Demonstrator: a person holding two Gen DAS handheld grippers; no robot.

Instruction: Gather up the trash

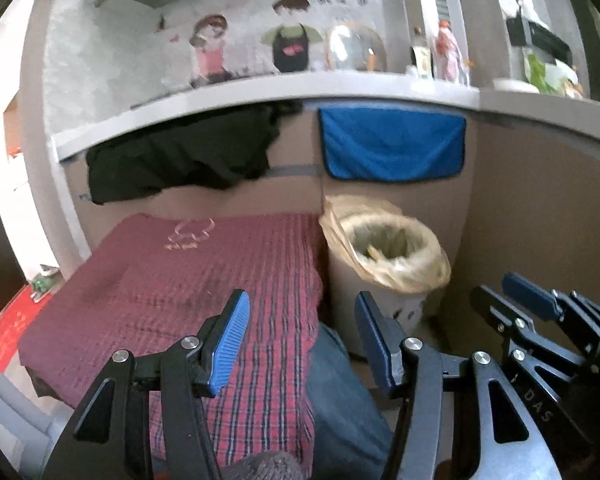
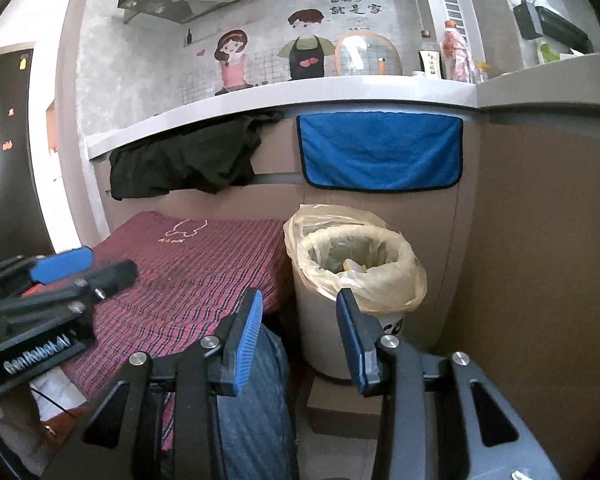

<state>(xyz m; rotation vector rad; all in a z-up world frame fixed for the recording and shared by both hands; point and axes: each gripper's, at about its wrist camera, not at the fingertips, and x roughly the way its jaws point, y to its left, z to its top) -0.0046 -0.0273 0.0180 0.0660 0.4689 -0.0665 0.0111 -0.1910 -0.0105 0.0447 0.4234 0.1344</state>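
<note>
A white trash bin (image 1: 374, 300) lined with a pale yellow bag (image 1: 404, 268) stands on the floor against the counter front; it also shows in the right wrist view (image 2: 324, 320). Some trash lies inside it (image 2: 354, 266). My left gripper (image 1: 300, 320) is open and empty, above the edge of a red plaid cloth (image 1: 180, 280), to the bin's near left. My right gripper (image 2: 298, 320) is open and empty, just in front of the bin. The right gripper also shows in the left wrist view (image 1: 516, 300), and the left gripper shows in the right wrist view (image 2: 84, 268).
A red plaid cloth (image 2: 188, 264) covers a low surface left of the bin. A blue towel (image 2: 380, 152) and a black garment (image 2: 184, 160) hang from the grey counter (image 2: 300, 96). Bottles (image 2: 456, 56) stand on the counter. A brown block (image 2: 344, 408) lies under the bin.
</note>
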